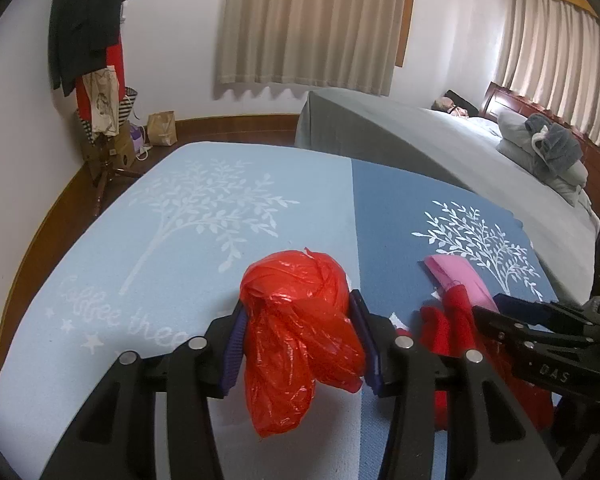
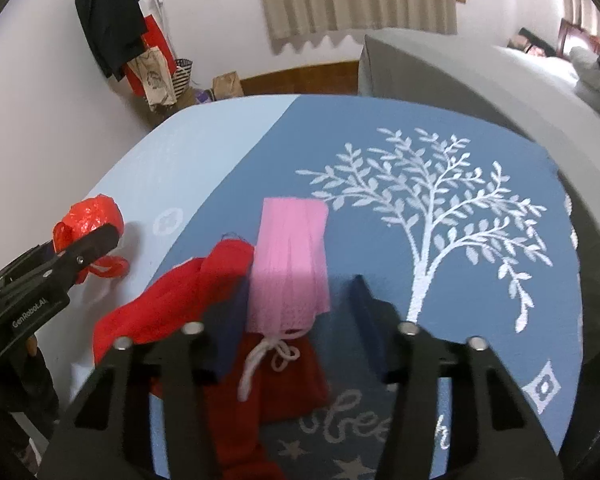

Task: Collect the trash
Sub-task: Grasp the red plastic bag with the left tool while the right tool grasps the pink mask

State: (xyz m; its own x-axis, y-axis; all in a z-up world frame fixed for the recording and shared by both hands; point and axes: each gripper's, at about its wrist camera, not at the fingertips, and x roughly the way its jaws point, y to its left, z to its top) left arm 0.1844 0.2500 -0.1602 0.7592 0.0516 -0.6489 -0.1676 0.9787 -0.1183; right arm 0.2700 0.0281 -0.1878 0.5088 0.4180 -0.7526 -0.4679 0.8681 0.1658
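A crumpled red plastic bag (image 1: 296, 280) sits between the pads of my left gripper (image 1: 299, 306), which is shut on it just above the blue tablecloth (image 1: 180, 240); its loose tail hangs down between the fingers. A pink knitted piece (image 2: 290, 256) lies flat on the cloth between the fingers of my right gripper (image 2: 298, 300). The left pad is at the pink piece's edge and the right pad stands apart from it. A red cloth (image 2: 172, 304) and a red drawstring pouch (image 2: 292, 380) lie beside and under the right gripper. The left gripper (image 2: 100, 240) shows at the left of the right wrist view.
The table has a two-tone blue cloth (image 2: 380, 128) printed with white trees. A grey-covered bed (image 1: 440, 148) stands close behind on the right. A coat stand with hanging clothes (image 1: 88, 40) and a paper bag (image 1: 162, 128) are in the far left corner.
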